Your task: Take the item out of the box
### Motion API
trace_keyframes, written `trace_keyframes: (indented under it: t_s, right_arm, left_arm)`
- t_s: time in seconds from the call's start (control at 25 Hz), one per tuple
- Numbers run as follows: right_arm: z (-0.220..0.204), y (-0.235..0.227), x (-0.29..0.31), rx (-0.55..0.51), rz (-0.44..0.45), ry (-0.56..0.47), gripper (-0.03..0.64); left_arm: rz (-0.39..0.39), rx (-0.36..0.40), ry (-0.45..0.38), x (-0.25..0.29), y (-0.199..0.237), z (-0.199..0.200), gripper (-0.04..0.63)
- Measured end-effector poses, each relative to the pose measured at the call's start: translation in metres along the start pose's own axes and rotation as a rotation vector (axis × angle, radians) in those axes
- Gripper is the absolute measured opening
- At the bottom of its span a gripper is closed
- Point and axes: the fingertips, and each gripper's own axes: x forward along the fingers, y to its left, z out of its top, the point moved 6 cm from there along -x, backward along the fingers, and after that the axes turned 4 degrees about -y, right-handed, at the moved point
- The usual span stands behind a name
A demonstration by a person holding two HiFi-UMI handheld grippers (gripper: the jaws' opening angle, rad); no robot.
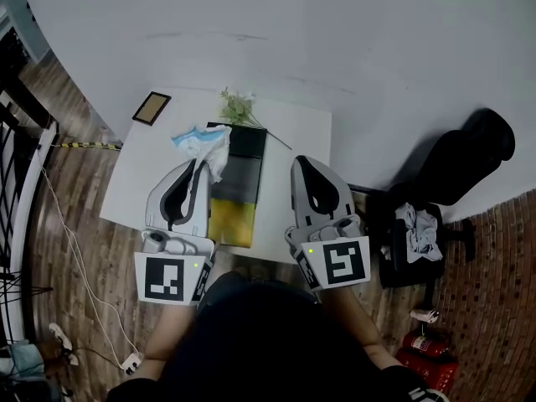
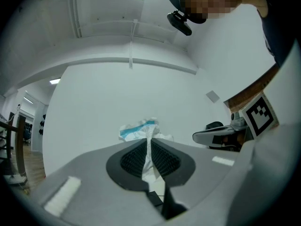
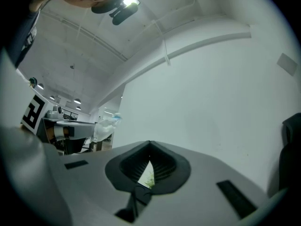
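A long narrow box, dark at its far end and yellow at its near end, lies in the middle of the white table. My left gripper is held over the box's left side. It is shut on a crumpled white item with a blue stripe, which hangs above the box's far left corner. In the left gripper view the item runs up between the pads and spreads out past the left gripper's tips. My right gripper hovers to the right of the box, shut and holding nothing.
A small brown framed board lies at the table's far left corner. A green plant sprig lies behind the box. A black chair with clothes on it stands to the right. A red extinguisher and cables lie on the wooden floor.
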Motion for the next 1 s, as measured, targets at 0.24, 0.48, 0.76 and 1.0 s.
trace_keyframes:
  t_s: [0.24, 0.48, 0.76, 1.0]
  right_arm:
    - [-0.006, -0.001, -0.004, 0.009, 0.037, -0.003, 0.011]
    - [-0.007, -0.003, -0.005, 0.016, 0.054, -0.005, 0.011]
    - [-0.007, 0.0, -0.012, 0.0, 0.056, 0.001, 0.011]
    - [-0.007, 0.003, -0.014, -0.003, 0.056, 0.008, 0.011]
  left_arm:
    - [0.03, 0.003, 0.007, -0.007, -0.01, -0.005, 0.034]
    - [0.05, 0.017, 0.014, -0.009, -0.011, -0.002, 0.034]
    - [0.05, 0.011, 0.024, -0.014, -0.015, -0.004, 0.034]
    - [0.051, 0.008, 0.035, -0.019, -0.014, -0.004, 0.034]
